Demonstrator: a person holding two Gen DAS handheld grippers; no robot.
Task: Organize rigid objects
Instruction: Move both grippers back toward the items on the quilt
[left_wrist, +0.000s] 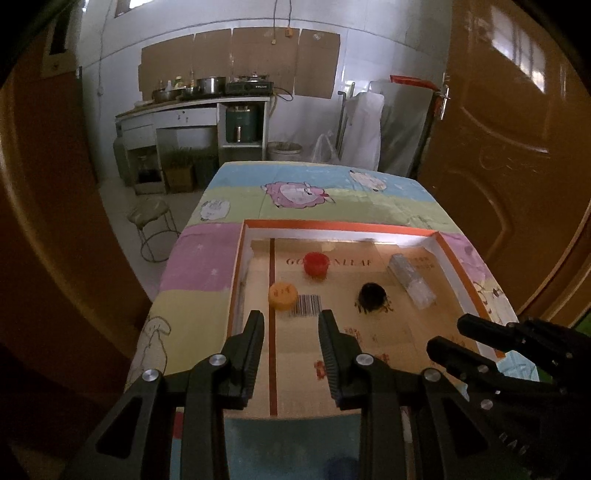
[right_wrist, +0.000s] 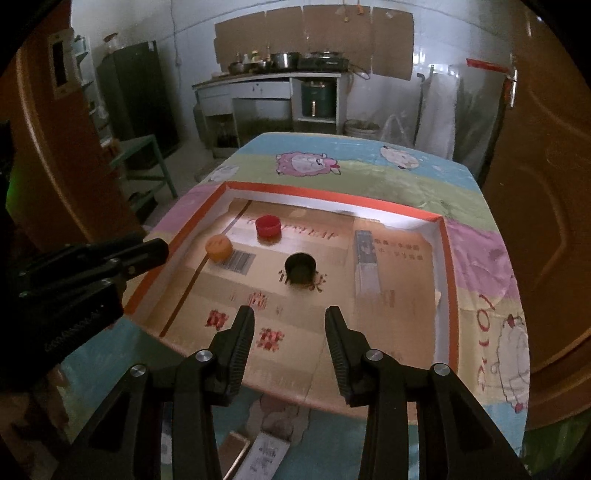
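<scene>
Nearest you, both claws hang with their jaws apart and nothing between them: the left claw (left_wrist: 290, 319) over the near end of the tray (left_wrist: 343, 226), the right claw (right_wrist: 290, 314) likewise. On the tray floor lie the orange cap (left_wrist: 282, 294), the black cap (left_wrist: 372, 295), the red cap (left_wrist: 316, 263) and a clear wrapped packet (left_wrist: 410, 280), well apart from one another. Judging by that, the pieces are gathered but not grouped; sorting looks unfinished. Only your right view shows small flat boxes (right_wrist: 258, 456) on the table (right_wrist: 424, 173) before the tray; only the left shows a stool (left_wrist: 151, 218).
</scene>
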